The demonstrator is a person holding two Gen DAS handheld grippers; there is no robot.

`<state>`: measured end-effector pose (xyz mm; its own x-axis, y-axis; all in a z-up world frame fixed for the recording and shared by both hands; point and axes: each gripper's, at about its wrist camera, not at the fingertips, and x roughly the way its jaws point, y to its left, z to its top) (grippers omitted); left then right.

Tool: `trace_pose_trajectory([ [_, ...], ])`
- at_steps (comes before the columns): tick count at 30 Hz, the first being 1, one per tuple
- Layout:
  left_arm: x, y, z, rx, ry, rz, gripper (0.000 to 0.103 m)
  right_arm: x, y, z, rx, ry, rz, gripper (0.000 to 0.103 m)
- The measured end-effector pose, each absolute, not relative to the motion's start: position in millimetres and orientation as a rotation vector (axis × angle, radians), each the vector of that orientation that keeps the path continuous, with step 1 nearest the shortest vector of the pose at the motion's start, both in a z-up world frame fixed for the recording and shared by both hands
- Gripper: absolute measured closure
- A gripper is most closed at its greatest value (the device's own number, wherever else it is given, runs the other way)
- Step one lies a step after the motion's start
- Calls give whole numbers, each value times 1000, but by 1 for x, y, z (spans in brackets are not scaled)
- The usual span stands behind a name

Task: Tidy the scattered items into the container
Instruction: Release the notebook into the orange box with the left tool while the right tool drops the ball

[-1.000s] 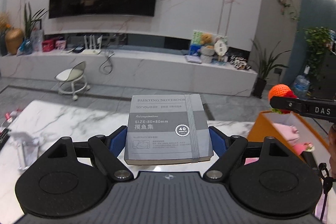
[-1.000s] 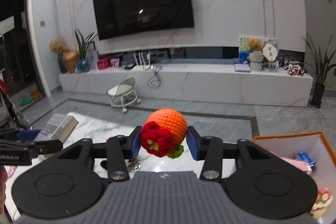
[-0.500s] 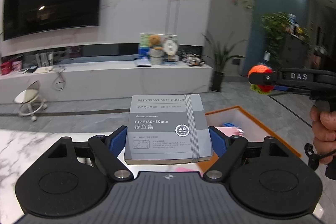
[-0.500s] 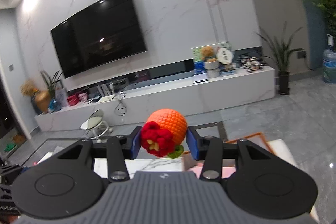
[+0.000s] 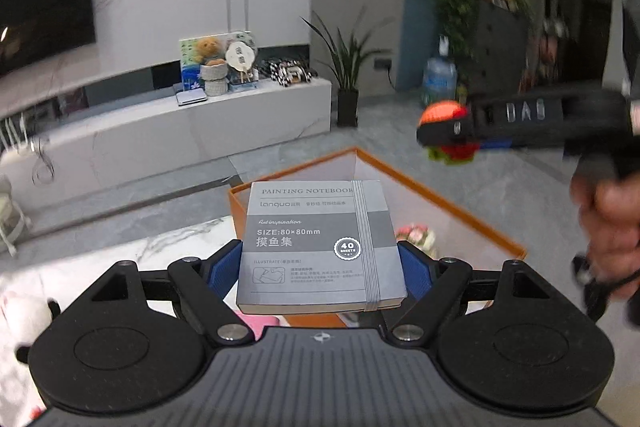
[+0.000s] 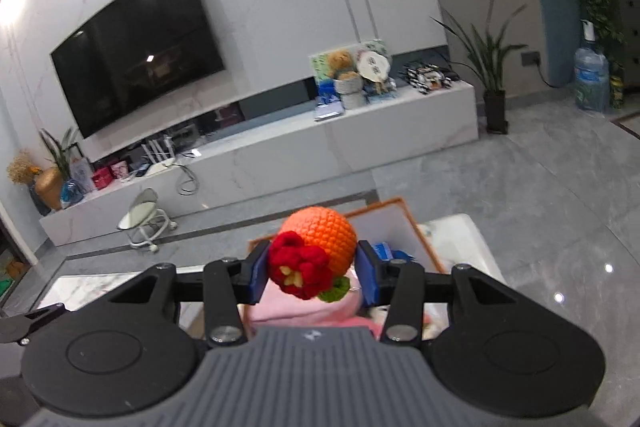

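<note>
Grey card cover: your left gripper (image 5: pixel 320 267) clamps the painting notebook (image 5: pixel 318 247) by its two side edges, blue pads (image 5: pixel 224 269) pressed flat against it, cover facing up and level.
Notebook position: held in the air over the near left corner of the container (image 5: pixel 440 183).
Container: orange-rimmed box with pale inner walls, standing at the right end of the marble table (image 5: pixel 176 243); pink soft items (image 6: pixel 304 307) and a small flowered piece (image 5: pixel 414 233) lie inside.
Crochet orange: knitted ball (image 6: pixel 320 237) with a red flower (image 6: pixel 300 269) and a green leaf, squeezed between the blue pads of your right gripper (image 6: pixel 316 269).
Orange position: held above the container's interior, over the pink items; in the left wrist view it hangs blurred (image 5: pixel 446 125) beyond the box's far right edge.
Right hand: your hand (image 5: pixel 608 223) grips the handle at the right border of the left wrist view, blurred.
Table, left end: a white object (image 5: pixel 24 315) sits near the edge, too blurred to name.
</note>
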<state>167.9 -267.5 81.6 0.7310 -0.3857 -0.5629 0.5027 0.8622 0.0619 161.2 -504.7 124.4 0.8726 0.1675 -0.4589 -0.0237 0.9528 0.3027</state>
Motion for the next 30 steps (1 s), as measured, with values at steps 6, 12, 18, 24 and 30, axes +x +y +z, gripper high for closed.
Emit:
trace_pose_trajectory([
  [6,181,-294,64,356,610,-463,8,163,-528,119,340,508,88,55],
  [12,190,-327,48,558,629,-445,8,173,-536,104,338,588,74,55],
  [18,188,-353,25,772,624,-427,8,182,-530,89,292,678,81,55],
  [24,193,-367,10,873,616,-433,8,183,-529,88,281,691,85,54],
  [30,190,-377,1,987,604,-432,6,181,-528,90,269,697,70,33],
])
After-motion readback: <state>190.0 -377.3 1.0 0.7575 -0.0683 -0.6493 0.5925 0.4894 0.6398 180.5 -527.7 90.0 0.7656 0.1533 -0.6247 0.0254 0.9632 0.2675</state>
